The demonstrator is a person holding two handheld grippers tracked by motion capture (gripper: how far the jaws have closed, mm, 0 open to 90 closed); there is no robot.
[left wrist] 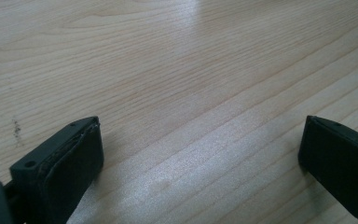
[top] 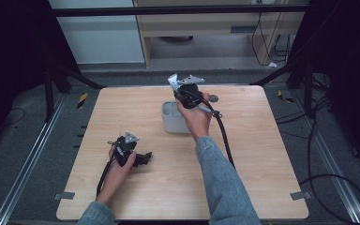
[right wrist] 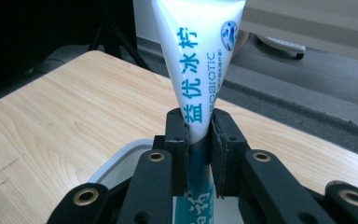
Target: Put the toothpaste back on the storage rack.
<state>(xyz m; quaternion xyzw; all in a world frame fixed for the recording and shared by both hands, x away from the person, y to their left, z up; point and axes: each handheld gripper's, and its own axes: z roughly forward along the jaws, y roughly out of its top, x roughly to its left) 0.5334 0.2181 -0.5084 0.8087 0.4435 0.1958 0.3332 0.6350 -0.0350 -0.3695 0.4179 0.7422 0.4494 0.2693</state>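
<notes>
Above the grey bin (top: 172,119), the right claw (right wrist: 199,140) is gripping a white tube (right wrist: 199,60); the left claw (left wrist: 200,154) is resting released on the surface (top: 243,164).

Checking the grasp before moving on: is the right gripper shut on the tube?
Shut: the right gripper pinches the white tube between both jaws, above the grey container.
</notes>
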